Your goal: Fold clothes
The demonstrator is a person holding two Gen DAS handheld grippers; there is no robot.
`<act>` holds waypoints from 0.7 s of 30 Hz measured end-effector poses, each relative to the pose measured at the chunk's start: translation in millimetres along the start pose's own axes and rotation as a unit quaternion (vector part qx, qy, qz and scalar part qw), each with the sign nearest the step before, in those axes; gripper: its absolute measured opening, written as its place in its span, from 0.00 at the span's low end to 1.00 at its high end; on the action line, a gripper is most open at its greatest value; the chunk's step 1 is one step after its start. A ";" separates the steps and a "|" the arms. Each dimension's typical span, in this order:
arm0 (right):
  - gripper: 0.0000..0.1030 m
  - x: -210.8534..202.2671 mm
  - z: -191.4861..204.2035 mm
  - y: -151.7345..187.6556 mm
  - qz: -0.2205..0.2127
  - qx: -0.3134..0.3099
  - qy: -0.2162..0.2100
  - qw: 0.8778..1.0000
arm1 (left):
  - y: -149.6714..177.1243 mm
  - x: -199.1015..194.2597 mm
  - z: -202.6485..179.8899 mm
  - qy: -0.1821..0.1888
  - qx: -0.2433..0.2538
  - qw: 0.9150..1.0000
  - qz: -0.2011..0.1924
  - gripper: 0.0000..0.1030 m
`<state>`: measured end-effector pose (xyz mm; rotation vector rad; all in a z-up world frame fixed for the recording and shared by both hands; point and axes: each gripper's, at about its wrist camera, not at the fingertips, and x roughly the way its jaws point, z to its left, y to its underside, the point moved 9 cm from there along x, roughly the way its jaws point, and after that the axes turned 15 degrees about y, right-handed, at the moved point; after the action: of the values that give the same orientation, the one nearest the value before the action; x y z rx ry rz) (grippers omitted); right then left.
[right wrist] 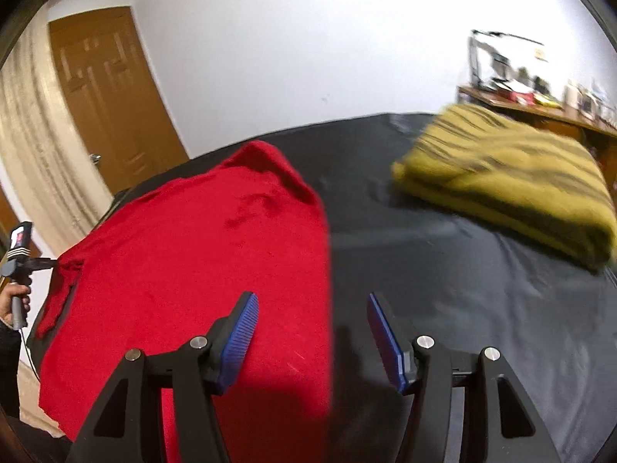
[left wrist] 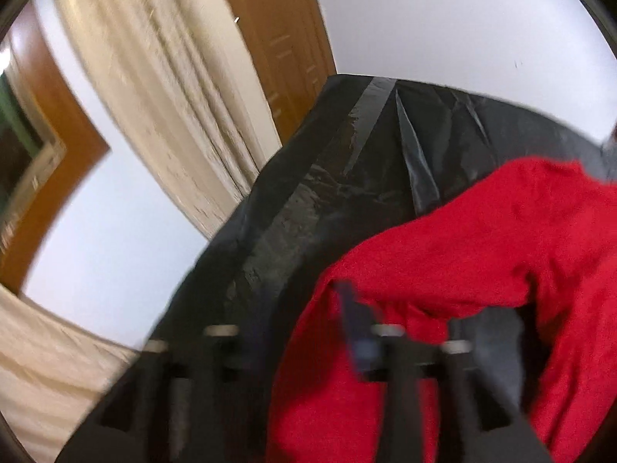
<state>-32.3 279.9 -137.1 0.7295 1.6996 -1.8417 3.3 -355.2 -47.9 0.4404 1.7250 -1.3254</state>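
A red garment [right wrist: 200, 254] lies spread on the black-covered table [right wrist: 443, 289], one corner humped up at the far side. My right gripper [right wrist: 312, 332] hovers open over the garment's right edge, and its blue pads [right wrist: 239, 335] hold nothing. In the left wrist view, which is blurred, my left gripper [left wrist: 293, 332] stands open at the red garment's [left wrist: 482, 254] left edge, with cloth and black cover between the jaws. The right wrist view shows the left gripper [right wrist: 46, 263] at the garment's far left edge, held by a hand [right wrist: 15, 305].
A folded yellow garment with dark stripes [right wrist: 501, 185] lies at the table's far right. Behind it stands a cluttered wooden desk [right wrist: 540, 104]. A brown door [right wrist: 112, 104] and a cream curtain [right wrist: 34, 146] are on the left, before a white wall.
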 end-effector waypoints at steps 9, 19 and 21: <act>0.59 -17.1 -21.4 44.7 0.023 -0.002 -0.006 1.000 | -1.3 -36.8 -61.8 0.034 0.047 0.998 -0.036 0.76; 0.58 -46.4 -14.8 77.0 0.035 -0.050 -0.024 0.998 | 41.0 -54.8 -243.3 0.191 0.189 0.963 -0.010 0.79; 0.58 -56.5 -17.2 86.2 0.038 -0.052 -0.033 0.997 | 51.5 -56.1 -272.2 0.217 0.206 0.954 -0.003 0.79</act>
<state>68.8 291.9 -160.3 0.6731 1.6883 -1.6948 -45.9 -77.9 -23.9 1.0307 1.7864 -1.6918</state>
